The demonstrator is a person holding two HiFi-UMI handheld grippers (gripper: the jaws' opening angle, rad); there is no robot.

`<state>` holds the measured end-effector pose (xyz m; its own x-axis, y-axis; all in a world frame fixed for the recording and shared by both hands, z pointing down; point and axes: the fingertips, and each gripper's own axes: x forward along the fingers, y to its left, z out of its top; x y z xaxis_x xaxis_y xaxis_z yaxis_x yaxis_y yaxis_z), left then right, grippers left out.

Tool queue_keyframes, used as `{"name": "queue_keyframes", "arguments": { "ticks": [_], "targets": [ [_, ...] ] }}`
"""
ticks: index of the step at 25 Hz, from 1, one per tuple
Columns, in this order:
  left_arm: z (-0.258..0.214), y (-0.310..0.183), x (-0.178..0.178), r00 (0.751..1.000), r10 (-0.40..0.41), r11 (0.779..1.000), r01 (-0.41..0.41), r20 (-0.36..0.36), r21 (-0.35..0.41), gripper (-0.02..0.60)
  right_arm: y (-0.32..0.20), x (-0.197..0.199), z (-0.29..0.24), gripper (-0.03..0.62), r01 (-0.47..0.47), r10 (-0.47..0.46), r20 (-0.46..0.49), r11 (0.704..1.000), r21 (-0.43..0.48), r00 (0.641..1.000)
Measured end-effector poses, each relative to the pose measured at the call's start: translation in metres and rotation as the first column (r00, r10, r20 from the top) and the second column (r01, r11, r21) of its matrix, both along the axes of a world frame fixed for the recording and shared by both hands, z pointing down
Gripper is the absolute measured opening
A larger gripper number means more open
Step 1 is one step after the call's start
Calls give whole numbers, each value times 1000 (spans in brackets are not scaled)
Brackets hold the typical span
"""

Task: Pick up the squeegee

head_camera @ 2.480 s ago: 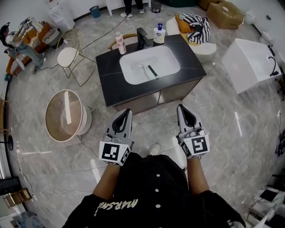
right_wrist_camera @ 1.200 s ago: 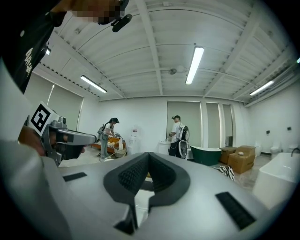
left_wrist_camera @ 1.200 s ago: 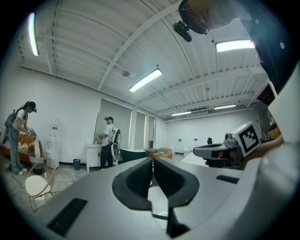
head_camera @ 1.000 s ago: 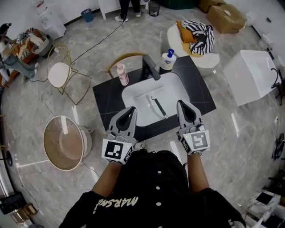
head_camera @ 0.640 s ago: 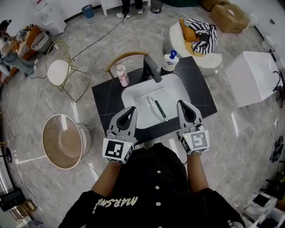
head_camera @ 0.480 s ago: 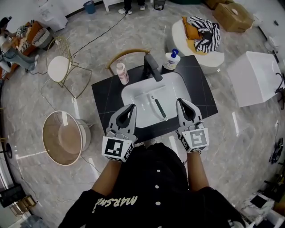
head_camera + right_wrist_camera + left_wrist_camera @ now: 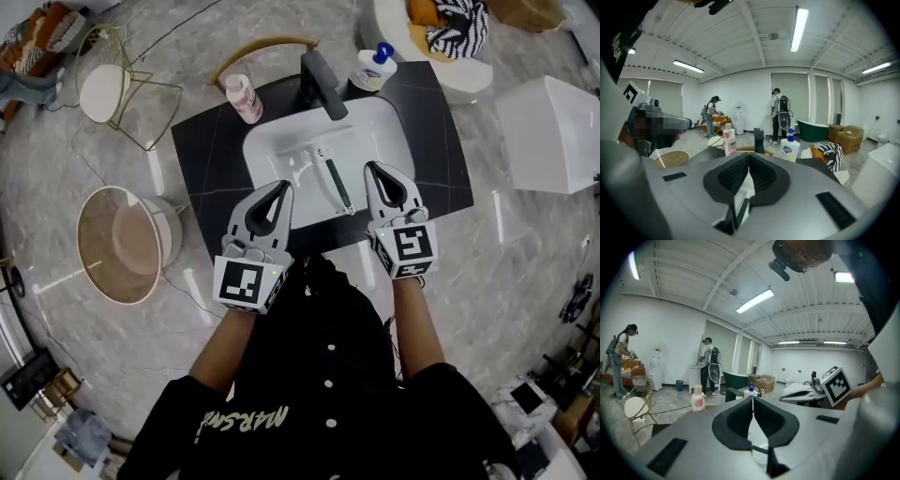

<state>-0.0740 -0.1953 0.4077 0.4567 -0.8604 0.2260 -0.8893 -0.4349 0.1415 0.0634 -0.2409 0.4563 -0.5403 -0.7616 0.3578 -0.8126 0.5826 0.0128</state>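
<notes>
The dark-handled squeegee [image 7: 334, 180] lies in the white basin [image 7: 394, 131] of the black surface [image 7: 202, 150], handle toward the near edge. The left gripper [image 7: 283, 186] and right gripper [image 7: 371, 168] hover empty, jaws together. The right gripper should open, then straddle the handle.

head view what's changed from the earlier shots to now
The person has stepped up to the sink. The left gripper and right gripper have come forward and down, their tips now over the sink's front edge on either side of the squeegee. Nothing was gripped: both stay shut and empty. The squeegee, tap, pink bottle and soap bottle have not moved.
</notes>
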Motion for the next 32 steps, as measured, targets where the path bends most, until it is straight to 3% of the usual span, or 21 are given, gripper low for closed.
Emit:
{"name": "queue_keyframes", "arguments": {
  "ticks": [8,14,18,21,27,32],
  "targets": [
    [51,-11,12,1000,-7,997,7,-1,-81,18,-19,-15,119,94,40,-51,-45,976,-216,998],
    [85,-3,15,1000,-21,990,18,-19,-141,18,-8,-33,206,235,87,-137,-83,894,-440,987],
    [108,-1,14,999,-24,985,18,-33,-173,18,-6,-37,244,253,66,-155,-127,849,-525,980],
    [120,-3,14,999,-27,982,19,-38,-186,18,-3,-37,267,255,50,-149,-118,799,-599,982],
    [136,-9,11,998,-41,976,29,-53,-215,18,0,-43,287,258,47,-112,-37,666,-745,993],
    [144,-14,9,997,-42,973,28,-59,-227,18,9,-51,303,164,75,-149,-10,553,-830,989]
  ]
}}
